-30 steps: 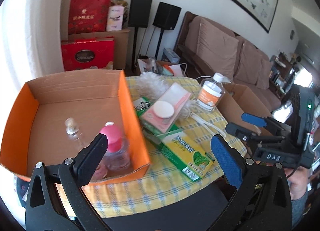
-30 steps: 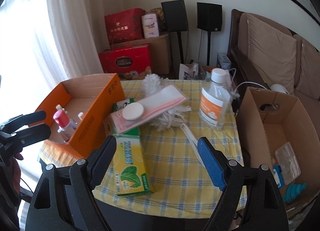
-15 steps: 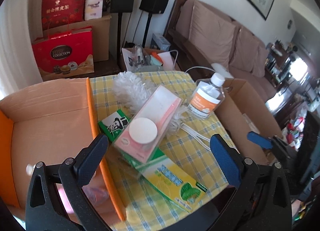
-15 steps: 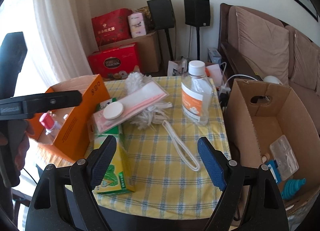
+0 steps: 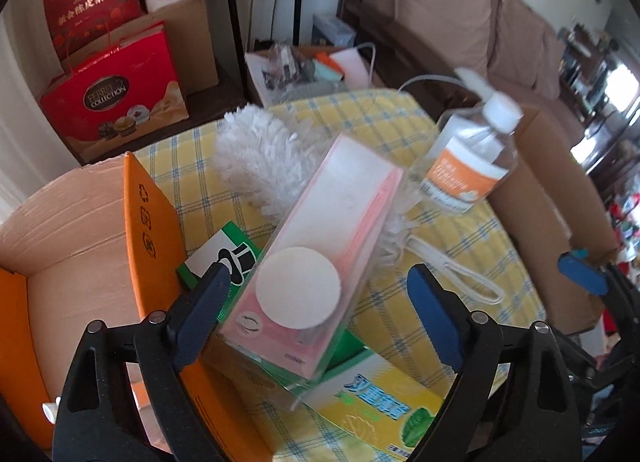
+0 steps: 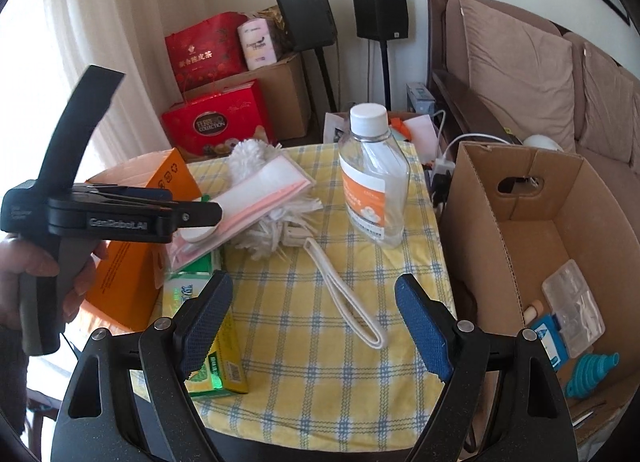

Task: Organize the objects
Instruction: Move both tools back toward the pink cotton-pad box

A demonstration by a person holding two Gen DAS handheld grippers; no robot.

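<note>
Pink box (image 5: 320, 258) sits btwn wide-apart left tool (image 5: 316, 318); underside hidden. Right tool (image 6: 312, 326) apart too.

Black left tongs (image 5: 318, 316) and right tongs (image 6: 312, 320), blue textured pads, silver screws.

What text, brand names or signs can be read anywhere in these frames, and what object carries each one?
"FERRERO COLLECTION": red gift box on the floor.
"GenRobot.AI": side of the black left gripper.
Recycling-type symbols: orange cardboard box.
Gold Chinese characters: red paper bag; unclear.
Orange-labelled clear bottle: print blurred.
Yellow-green carton: Chinese characters, blurred.
Pink tissue pack: too small.
</note>
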